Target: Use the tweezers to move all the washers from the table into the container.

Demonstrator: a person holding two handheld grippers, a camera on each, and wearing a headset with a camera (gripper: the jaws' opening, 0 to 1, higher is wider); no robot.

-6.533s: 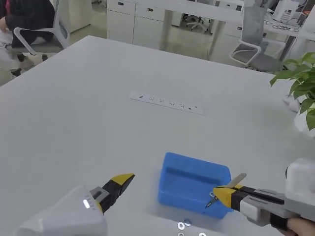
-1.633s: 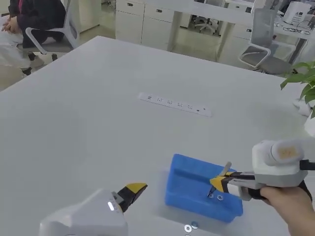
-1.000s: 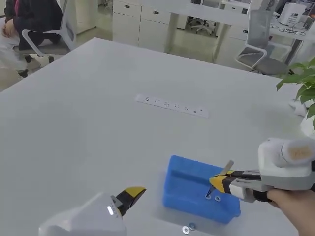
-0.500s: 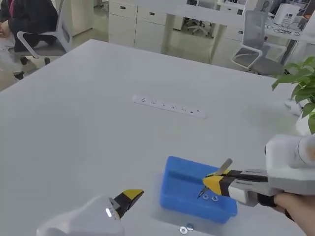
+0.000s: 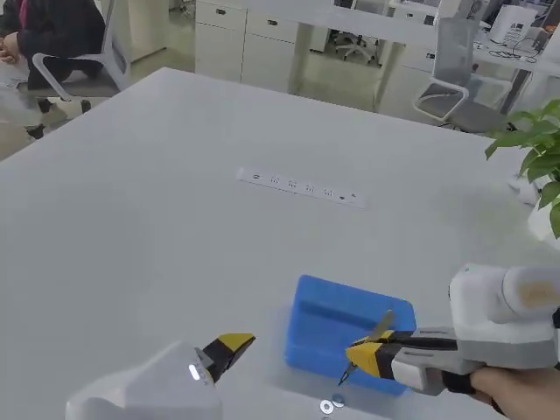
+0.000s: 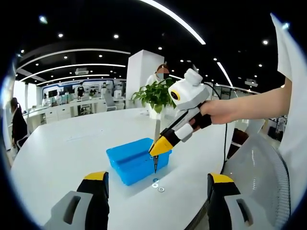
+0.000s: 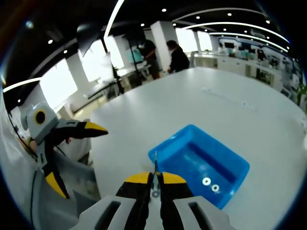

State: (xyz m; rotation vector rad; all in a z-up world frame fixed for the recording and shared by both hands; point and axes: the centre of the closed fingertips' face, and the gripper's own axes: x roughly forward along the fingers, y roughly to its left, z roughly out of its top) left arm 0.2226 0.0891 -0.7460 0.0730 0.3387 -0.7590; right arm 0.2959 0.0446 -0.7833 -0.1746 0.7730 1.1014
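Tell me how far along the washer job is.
Done: two small metal washers lie in the blue plastic container. In hand: the right gripper is shut on the metal tweezers, tips pointing down by the container. Left: at least two loose washers on the white table near the tips.

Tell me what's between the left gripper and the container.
Only bare table, in the head view; the left gripper and container have nothing between them.

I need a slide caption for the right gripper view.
Right gripper with tweezers beside blue container holding two washers.
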